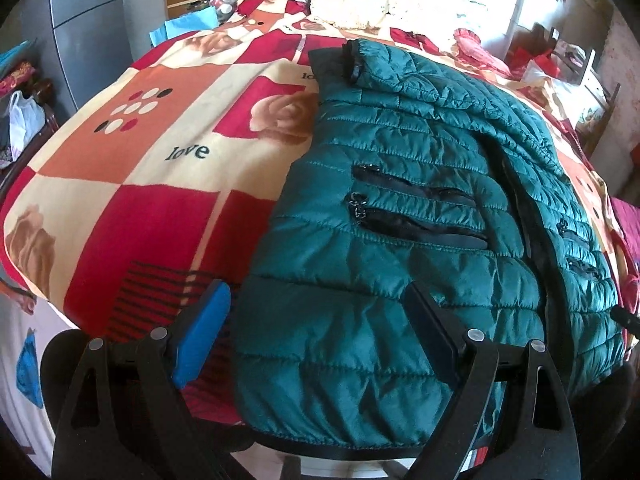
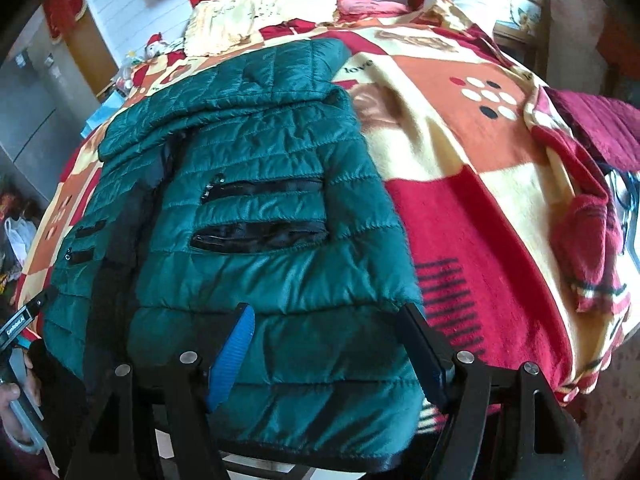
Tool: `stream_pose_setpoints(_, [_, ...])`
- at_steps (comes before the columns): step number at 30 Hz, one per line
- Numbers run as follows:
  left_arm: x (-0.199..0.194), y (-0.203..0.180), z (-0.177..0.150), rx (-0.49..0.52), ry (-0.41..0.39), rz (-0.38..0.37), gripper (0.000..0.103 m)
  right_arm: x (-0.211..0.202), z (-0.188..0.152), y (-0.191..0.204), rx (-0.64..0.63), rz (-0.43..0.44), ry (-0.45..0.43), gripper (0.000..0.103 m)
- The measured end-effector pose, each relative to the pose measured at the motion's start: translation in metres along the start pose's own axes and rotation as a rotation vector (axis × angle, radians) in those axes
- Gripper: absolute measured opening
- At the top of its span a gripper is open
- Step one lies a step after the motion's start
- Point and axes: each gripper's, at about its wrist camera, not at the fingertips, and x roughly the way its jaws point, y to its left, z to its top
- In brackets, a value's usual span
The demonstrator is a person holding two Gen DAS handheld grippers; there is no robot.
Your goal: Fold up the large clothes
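Both the left claw [image 1: 316, 328] and right claw [image 2: 332, 344] hang apart above the green jacket's [image 1: 400, 208] near hem on the bed [image 1: 160, 160], where slick padding could slip from a shallow pinch.

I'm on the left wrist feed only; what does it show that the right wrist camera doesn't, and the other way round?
Only the left wrist view shows the blanket's open stretch left of the green quilted jacket, with the white plastic bag off the bed's left edge.

Only the right wrist view shows the dark red cloth bunched at the bed's right edge, and a hand holding the other gripper's handle.

Both show the jacket lying front-up on the checked blanket, its pocket zippers visible, with each gripper's jaws open near the hem: left gripper, right gripper.
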Motion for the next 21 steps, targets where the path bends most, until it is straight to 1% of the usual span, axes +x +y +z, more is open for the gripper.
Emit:
stream_pose_setpoints(10, [0.002,0.007,-0.007,0.014,0.027,0.004,0.089,-0.002,-0.006,-0.014,0.026,-0.006,0.017,0.074])
stream_pose_setpoints(12, [0.003,0.010,-0.008,0.010,0.039,-0.014,0.089,0.001,-0.008,-0.020,0.048,0.003,0.030,0.074])
stream_pose_setpoints(14, [0.005,0.017,-0.009,-0.001,0.064,-0.048,0.089,0.003,-0.010,-0.026,0.070,0.014,0.040,0.074])
stream_pose_setpoints(16, [0.006,0.029,-0.009,-0.042,0.083,-0.085,0.089,0.004,-0.012,-0.033,0.091,0.024,0.045,0.075])
stream_pose_setpoints(19, [0.005,0.044,-0.010,-0.112,0.087,-0.126,0.089,0.004,-0.014,-0.038,0.108,0.044,0.040,0.075])
stream_pose_setpoints(21, [0.009,0.046,-0.012,-0.121,0.117,-0.150,0.089,0.006,-0.014,-0.041,0.113,0.062,0.042,0.075])
